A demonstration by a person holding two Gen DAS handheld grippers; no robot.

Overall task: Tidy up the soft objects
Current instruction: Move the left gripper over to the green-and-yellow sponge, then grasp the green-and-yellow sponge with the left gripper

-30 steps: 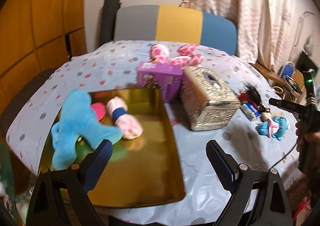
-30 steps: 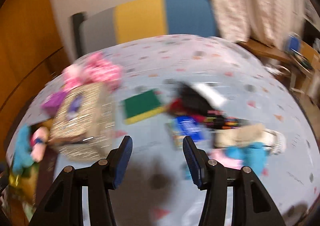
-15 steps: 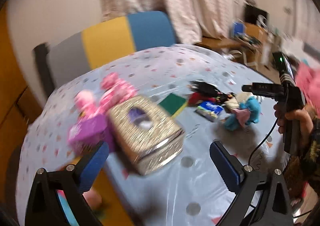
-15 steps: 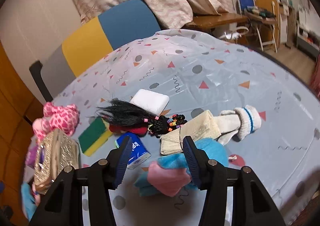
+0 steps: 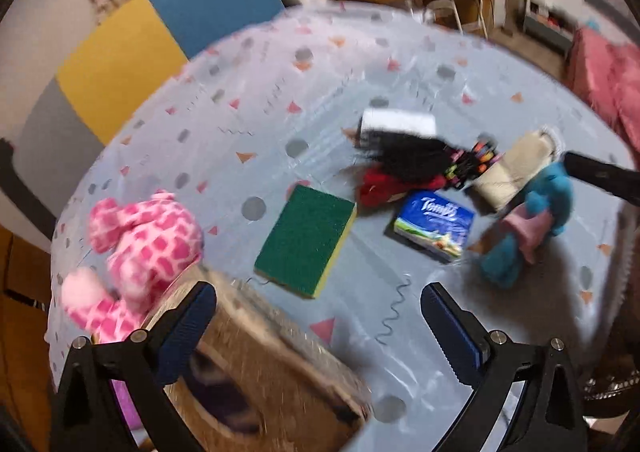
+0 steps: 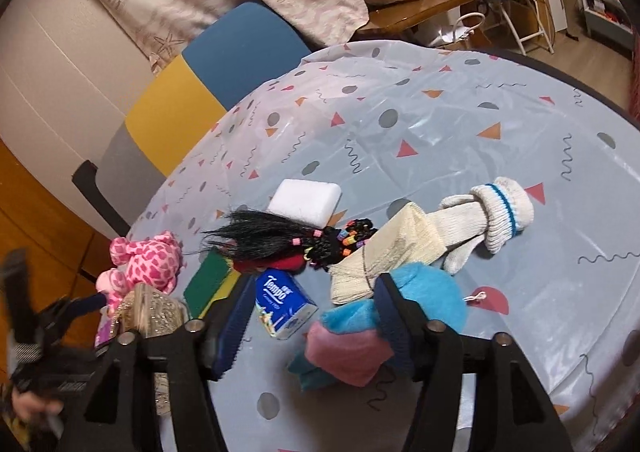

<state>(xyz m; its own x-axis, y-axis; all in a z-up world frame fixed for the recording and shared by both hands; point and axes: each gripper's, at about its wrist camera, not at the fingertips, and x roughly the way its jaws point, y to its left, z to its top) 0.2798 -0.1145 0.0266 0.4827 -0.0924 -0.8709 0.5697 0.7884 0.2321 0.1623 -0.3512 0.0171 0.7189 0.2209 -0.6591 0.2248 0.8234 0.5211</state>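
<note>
A blue plush toy [image 6: 424,292] with a pink part lies crumpled on the bench, just beside a cream cloth [image 6: 384,252] and white glove [image 6: 488,219]. A pink spotted plush [image 5: 144,248] lies well apart.

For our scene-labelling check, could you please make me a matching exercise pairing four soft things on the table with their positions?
Things:
1. Green-and-yellow sponge
2. White sponge
3. White knitted glove
4. Pink spotted plush toy

Places:
A. Behind the black hair bundle
B. Lying next to the beige folded cloth
C. Against the gold tissue box
D. Left of the Tempo tissue pack

Pairs: 1-D, 2-A, 3-B, 4-C
</note>
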